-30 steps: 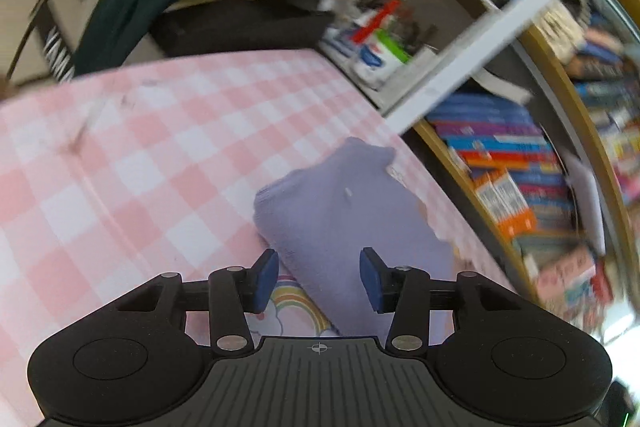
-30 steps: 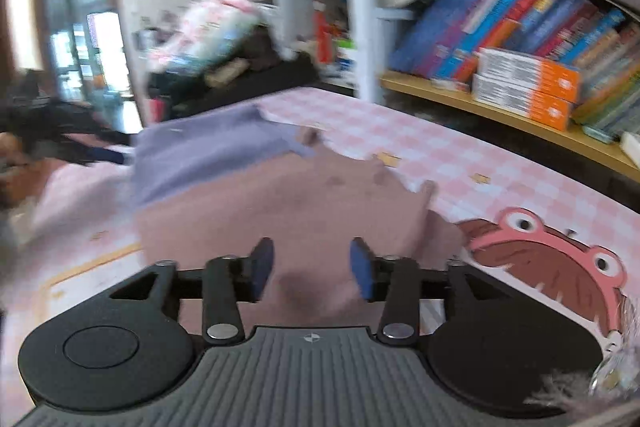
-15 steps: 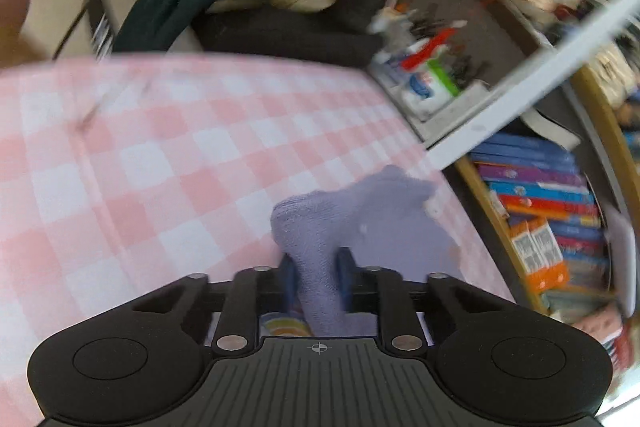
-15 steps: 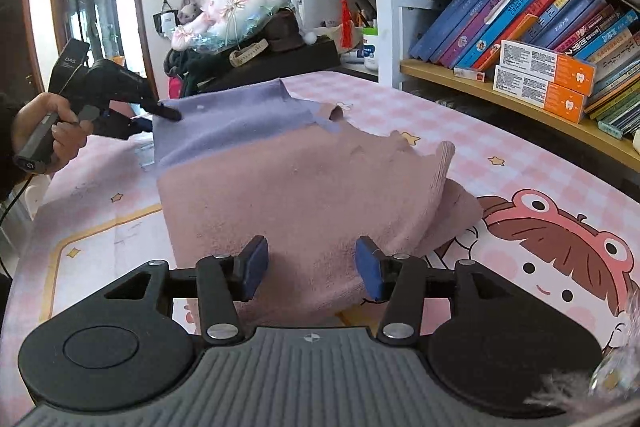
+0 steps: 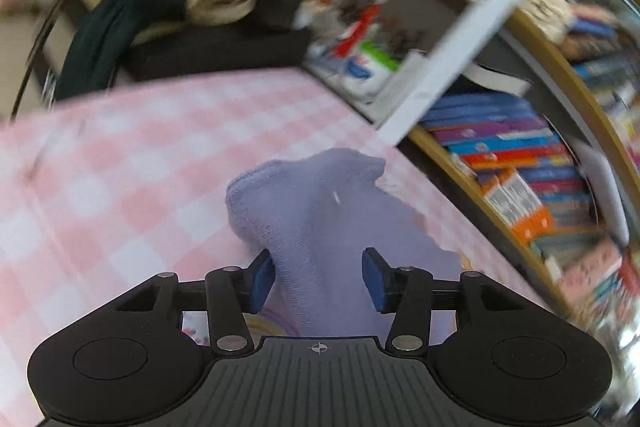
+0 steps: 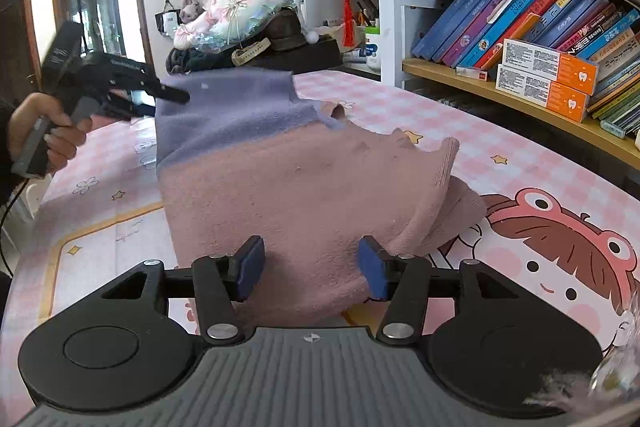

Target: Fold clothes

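A knitted garment lies folded on the table, lilac at its far end (image 6: pixel 232 107) and dusty pink at its near end (image 6: pixel 300 195). In the left wrist view only the lilac part (image 5: pixel 320 219) shows, bunched into a ridge. My left gripper (image 5: pixel 318 277) straddles that ridge with its jaws opening, and the pads do not press on it. A person's hand (image 6: pixel 52 135) holds this gripper (image 6: pixel 160 103) at the lilac edge. My right gripper (image 6: pixel 310 267) stands over the pink end, jaws opening, cloth between the pads but not pinched.
The table has a pink checked cover (image 5: pixel 120 167) with a cartoon face (image 6: pixel 560 247) at the right. A bookshelf (image 6: pixel 540 27) full of books runs along the table's right side. A heap of plush toys and bags (image 6: pixel 240 15) stands past the far end.
The left gripper closed on the lilac edge half a second ago and has since let go, leaving the cloth pushed up in a ridge. The right gripper's jaws have spread a little.
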